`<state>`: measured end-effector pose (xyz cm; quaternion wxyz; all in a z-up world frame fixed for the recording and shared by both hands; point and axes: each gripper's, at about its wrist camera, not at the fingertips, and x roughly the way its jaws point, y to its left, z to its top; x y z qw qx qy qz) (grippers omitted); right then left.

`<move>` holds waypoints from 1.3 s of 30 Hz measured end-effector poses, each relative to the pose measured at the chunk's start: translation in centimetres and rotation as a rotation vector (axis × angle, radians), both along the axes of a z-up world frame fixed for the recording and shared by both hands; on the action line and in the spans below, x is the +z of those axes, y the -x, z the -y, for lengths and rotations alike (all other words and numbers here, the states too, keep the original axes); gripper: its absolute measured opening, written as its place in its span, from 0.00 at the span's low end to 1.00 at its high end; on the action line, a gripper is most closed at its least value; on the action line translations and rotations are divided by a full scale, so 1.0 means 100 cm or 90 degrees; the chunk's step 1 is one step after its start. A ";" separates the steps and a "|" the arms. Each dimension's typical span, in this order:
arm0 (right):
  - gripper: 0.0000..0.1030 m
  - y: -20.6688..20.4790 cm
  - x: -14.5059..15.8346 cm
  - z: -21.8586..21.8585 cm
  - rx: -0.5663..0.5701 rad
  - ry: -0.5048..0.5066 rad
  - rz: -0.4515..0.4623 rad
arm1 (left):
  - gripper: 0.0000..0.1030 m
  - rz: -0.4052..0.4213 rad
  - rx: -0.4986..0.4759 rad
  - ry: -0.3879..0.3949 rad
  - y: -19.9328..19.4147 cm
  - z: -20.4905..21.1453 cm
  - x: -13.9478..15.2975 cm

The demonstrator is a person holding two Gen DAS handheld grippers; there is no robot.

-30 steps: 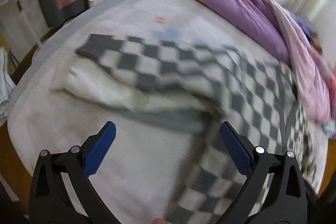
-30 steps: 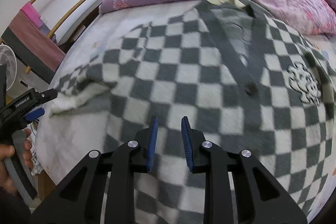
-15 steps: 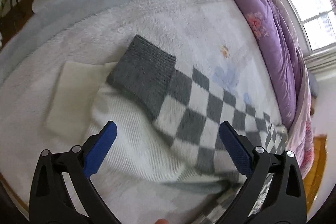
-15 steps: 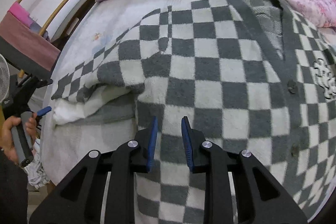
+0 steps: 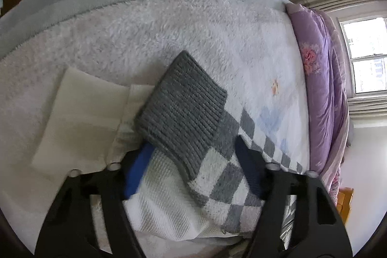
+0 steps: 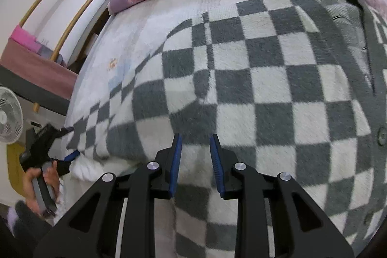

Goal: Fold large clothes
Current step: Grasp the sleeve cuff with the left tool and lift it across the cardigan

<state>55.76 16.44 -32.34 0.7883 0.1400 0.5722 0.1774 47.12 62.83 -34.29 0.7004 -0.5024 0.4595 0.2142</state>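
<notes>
The grey-and-white checkered knit cardigan (image 6: 254, 93) lies flat on the white fleece-covered bed (image 5: 169, 23) — its sleeve's ribbed grey cuff (image 5: 181, 110) sits between the spread left gripper (image 5: 191, 166). The right gripper (image 6: 194, 161), narrowly parted, pinching nothing, hovers over the body.

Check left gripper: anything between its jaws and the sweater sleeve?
Nothing visible. The left gripper has its jaws open on either side of the sleeve, just behind the grey cuff. Only the white blanket lies beneath.
</notes>
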 end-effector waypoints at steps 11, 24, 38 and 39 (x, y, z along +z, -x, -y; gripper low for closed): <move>0.21 -0.024 -0.021 -0.010 -0.014 -0.060 -0.052 | 0.08 0.019 -0.013 -0.033 -0.009 -0.003 0.013; 0.06 -0.037 -0.072 -0.003 0.018 -0.048 -0.155 | 0.08 0.267 -0.166 -0.171 -0.047 0.111 0.191; 0.01 0.032 0.002 0.320 -0.169 -0.083 -0.059 | 0.08 0.316 -0.371 -0.150 -0.137 0.434 0.199; 0.01 0.037 0.009 0.344 -0.183 -0.065 -0.051 | 0.08 0.311 -0.379 -0.152 -0.140 0.458 0.188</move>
